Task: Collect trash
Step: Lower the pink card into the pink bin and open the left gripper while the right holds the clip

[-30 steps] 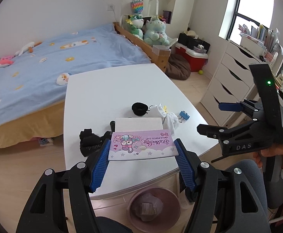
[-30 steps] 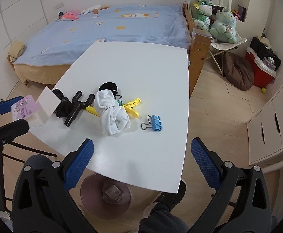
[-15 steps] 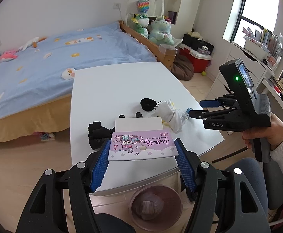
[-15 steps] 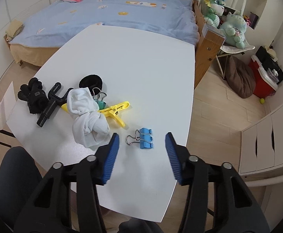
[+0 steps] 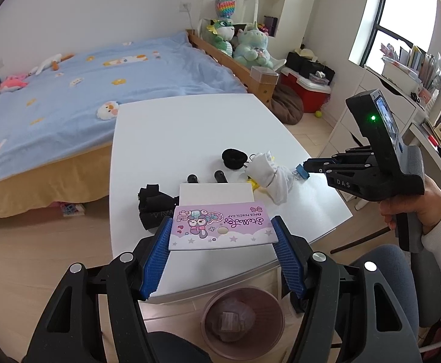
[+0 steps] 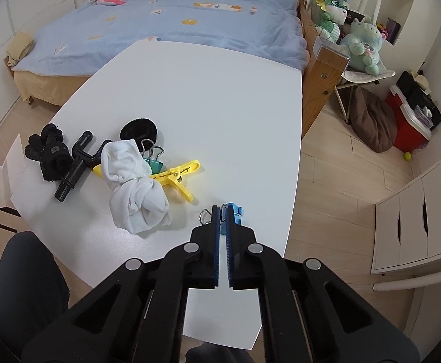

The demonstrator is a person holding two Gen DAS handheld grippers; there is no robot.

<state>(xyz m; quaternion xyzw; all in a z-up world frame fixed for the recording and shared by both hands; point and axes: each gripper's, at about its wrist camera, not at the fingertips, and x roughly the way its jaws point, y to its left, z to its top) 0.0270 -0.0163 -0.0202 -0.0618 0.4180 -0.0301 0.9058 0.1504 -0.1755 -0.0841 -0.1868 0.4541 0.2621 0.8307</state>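
My left gripper [image 5: 222, 222] is shut on a purple cartoon-printed packaging card [image 5: 223, 233] with a white back flap. It holds the card over the near edge of the white table [image 5: 175, 127], above a pink waste bin [image 5: 241, 317] on the floor. My right gripper [image 6: 223, 209] is shut at the table's right side on a blue binder clip [image 6: 235, 210]. The clip's wire loop shows left of the fingers and its blue body right of them. From the left wrist view, the right gripper [image 5: 306, 161] touches the same clip [image 5: 300, 171].
On the table lie a knotted white cloth [image 6: 135, 193], a yellow clothes peg [image 6: 178, 175], a green binder clip [image 6: 155, 165], a black hair band [image 6: 138, 130], a black forked tool [image 6: 75, 166] and a black glove [image 6: 49, 154]. A bed stands behind, drawers at the right.
The right gripper went from wide open to shut while moving down and forward onto the blue binder clip. The left gripper kept holding the card in place.
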